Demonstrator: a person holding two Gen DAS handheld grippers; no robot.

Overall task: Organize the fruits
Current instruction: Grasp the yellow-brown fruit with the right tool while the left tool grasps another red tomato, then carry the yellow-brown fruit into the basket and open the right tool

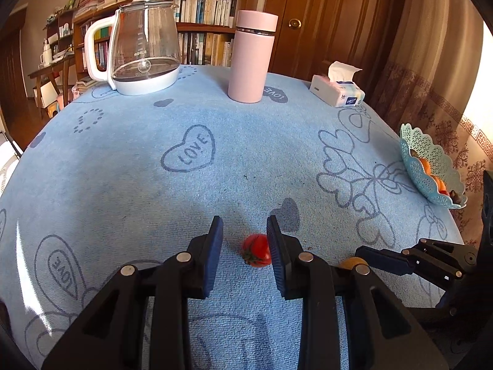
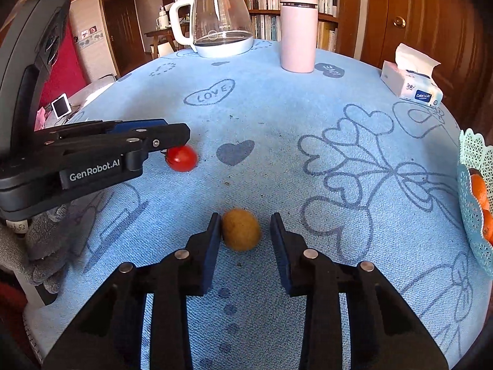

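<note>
Eleven entries, largest first.

- Bookcase: against the far wall, its shelves full of books.
- Table under a blue cloth: printed with hearts and "LOVE"; it bears everything listed below.
- Left gripper: black, blue-padded, angled down over the near part of the cloth. Its jaws are drawn in to a narrow gap and clamp nothing. A grey-gloved hand shows under its body in the right wrist view.
- Right gripper: same make, also angled down and just right of the left one. Its pads stand a little apart around the brown fruit without pinching it.
- Glass kettle: white handle and base, upright at the far left edge.
- Openwork basket: pale turquoise, at the table's right edge, well apart from both grippers.
- Pink flask: upright, lid on, at the far edge to the right of the kettle.
- Tissue pack: white, one tissue sticking up, at the far right corner.
- Oranges: in the basket; the number cannot be told.
- Brown fruit: round, possibly a kiwi. It lies on the cloth between the right gripper's pads, against the left pad and clear of the right one.
- Tomato: small, red, green stalk. It lies on the cloth at the left gripper's tips, close against the right pad.
</note>
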